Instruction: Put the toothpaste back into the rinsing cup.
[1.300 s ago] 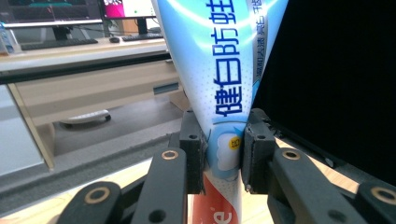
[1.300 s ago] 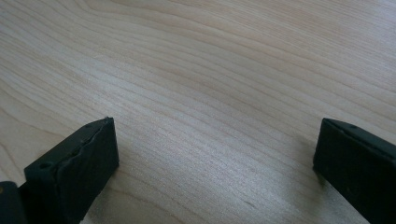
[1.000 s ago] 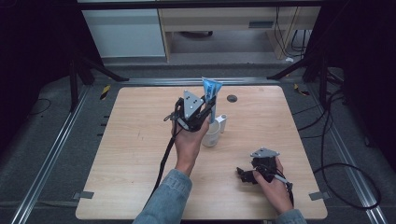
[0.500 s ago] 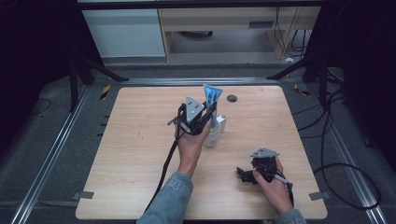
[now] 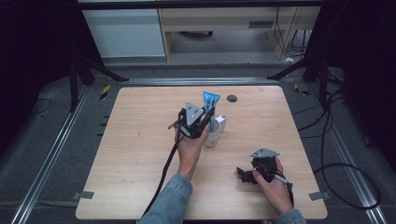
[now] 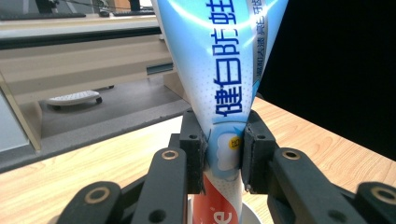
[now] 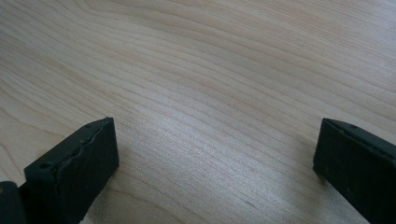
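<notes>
A blue-and-white toothpaste tube (image 5: 211, 100) stands upright with its flat crimped end up, and my left gripper (image 5: 207, 117) is shut on its lower half. In the left gripper view the black jaws press on both sides of the tube (image 6: 219, 70), and its red lower end sits inside the rim of a white cup (image 6: 254, 218). The cup (image 5: 212, 138) stands on the table's middle, just under the left gripper (image 6: 223, 154). My right gripper (image 5: 243, 173) rests low at the table's front right, open. Its jaws stand wide apart over bare wood, the right gripper (image 7: 215, 158) holding nothing.
A small white upright object (image 5: 221, 122) stands right beside the cup. A black round spot (image 5: 232, 98) lies on the wooden table (image 5: 140, 154) near its far edge. Dark stands and cables surround the table.
My left gripper has carried the tube slightly right and down, bringing its lower end into the cup. The right gripper has stayed where it was.
</notes>
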{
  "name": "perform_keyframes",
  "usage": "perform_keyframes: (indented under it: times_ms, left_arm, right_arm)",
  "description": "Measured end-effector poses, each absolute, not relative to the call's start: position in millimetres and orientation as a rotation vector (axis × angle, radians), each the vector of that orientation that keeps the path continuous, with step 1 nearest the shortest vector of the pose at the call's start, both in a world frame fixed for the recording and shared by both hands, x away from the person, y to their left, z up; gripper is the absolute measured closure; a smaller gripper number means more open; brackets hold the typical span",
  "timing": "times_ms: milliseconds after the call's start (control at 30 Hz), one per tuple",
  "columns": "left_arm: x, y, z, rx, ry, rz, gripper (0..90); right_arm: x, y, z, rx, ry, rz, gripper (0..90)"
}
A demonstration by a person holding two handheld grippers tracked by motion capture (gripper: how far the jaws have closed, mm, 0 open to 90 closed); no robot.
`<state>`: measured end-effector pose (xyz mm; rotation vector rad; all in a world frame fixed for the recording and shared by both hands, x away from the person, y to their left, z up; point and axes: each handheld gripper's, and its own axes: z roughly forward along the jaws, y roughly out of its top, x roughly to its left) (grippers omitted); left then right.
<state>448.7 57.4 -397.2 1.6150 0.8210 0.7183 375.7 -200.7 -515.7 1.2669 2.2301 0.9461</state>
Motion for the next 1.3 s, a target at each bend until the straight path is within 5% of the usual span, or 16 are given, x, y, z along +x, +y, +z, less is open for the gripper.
perform_keyframes:
  times_ms: [1300]
  left_arm:
    - [450.0,51.9,-433.3,1.672,0.858,0.674,73.1]
  right_arm:
    - [375.8,-200.7,-515.8,1.265,2.231,0.948,0.3]
